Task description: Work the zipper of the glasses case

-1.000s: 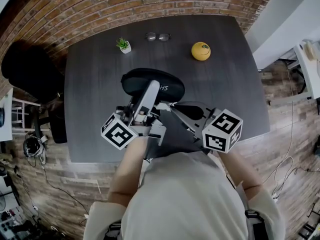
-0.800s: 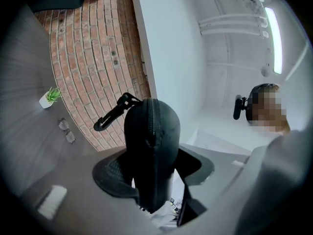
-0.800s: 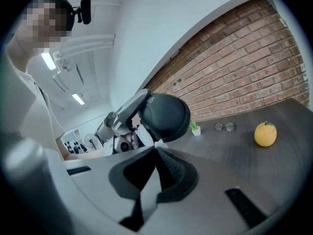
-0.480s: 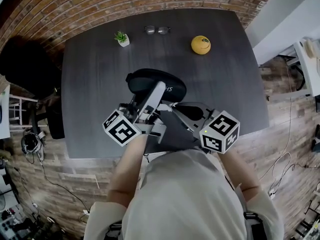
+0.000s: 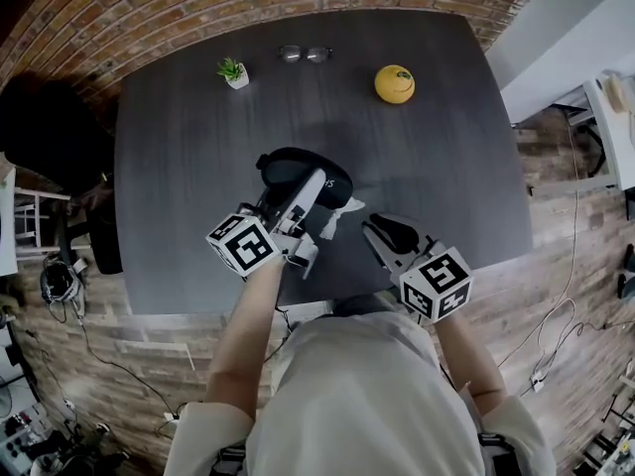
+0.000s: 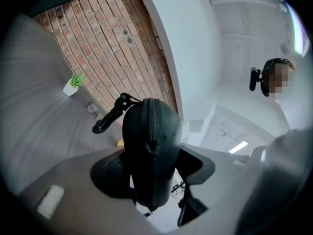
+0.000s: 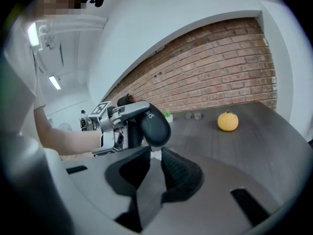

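Note:
My left gripper (image 5: 302, 190) is shut on the black glasses case (image 5: 291, 170) and holds it just above the dark table (image 5: 446, 167). In the left gripper view the case (image 6: 151, 146) fills the gap between the jaws. Its zipper runs up the middle, and a black pull strap (image 6: 108, 117) sticks out at its far end. My right gripper (image 5: 383, 232) hangs apart from the case, to its right and nearer the table's front edge. Its jaws have just been opening, and the narrow gap of the right gripper (image 7: 152, 161) holds nothing.
A yellow fruit (image 5: 395, 83), a pair of glasses (image 5: 305, 54) and a small potted plant (image 5: 232, 70) stand along the table's far side. A small white piece (image 5: 333, 220) lies by the case. A black chair (image 5: 50, 137) stands off the table's left edge.
The left gripper and the case have sunk toward the table. The right gripper has drawn back from the case's right end toward the front edge, and its jaws have parted slightly.

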The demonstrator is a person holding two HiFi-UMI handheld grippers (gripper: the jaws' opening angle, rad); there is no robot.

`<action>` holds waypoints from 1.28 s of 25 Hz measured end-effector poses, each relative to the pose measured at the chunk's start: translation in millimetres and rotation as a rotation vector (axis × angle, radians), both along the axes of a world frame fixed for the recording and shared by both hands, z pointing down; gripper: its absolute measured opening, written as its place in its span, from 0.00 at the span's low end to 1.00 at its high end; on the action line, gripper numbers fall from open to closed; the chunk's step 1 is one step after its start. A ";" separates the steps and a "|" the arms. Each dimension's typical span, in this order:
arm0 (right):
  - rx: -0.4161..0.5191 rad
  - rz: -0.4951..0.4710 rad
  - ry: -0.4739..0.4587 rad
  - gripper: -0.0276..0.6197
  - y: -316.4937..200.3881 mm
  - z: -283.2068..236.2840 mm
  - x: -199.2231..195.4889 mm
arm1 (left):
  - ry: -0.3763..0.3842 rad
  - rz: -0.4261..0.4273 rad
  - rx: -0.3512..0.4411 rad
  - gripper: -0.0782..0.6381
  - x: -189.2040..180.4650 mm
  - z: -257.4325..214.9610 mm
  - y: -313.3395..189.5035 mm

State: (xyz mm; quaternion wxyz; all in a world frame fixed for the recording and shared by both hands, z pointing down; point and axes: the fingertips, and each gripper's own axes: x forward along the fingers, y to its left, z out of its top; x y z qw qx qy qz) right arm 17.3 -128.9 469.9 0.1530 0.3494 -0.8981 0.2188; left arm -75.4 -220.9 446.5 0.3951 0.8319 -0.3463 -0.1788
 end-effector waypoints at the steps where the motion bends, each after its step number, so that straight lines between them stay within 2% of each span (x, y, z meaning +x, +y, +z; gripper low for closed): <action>1: 0.001 0.014 0.012 0.15 -0.5 3.3 4.3 | -0.020 0.005 -0.022 0.46 1.6 11.1 -1.7; 4: -0.006 0.040 0.026 0.13 -1.5 12.2 11.7 | -0.065 0.031 -0.077 0.46 8.4 45.4 -5.1; 9: -0.028 0.022 0.040 0.11 2.4 27.6 8.4 | -0.120 0.061 -0.168 0.46 22.1 92.4 -7.4; 13: -0.046 0.002 0.036 0.10 8.4 33.5 2.3 | -0.215 0.063 -0.206 0.46 26.6 119.5 -12.1; 21: -0.067 -0.003 0.043 0.08 19.8 41.2 10.1 | -0.243 -0.002 -0.272 0.48 18.3 137.6 -29.8; 26: -0.060 -0.003 0.027 0.08 27.1 37.4 9.2 | -0.330 -0.088 -0.349 0.60 -3.4 150.1 -31.4; 32: -0.049 -0.017 0.015 0.08 50.1 33.1 5.0 | -0.383 -0.179 -0.433 0.68 -27.4 160.7 -17.7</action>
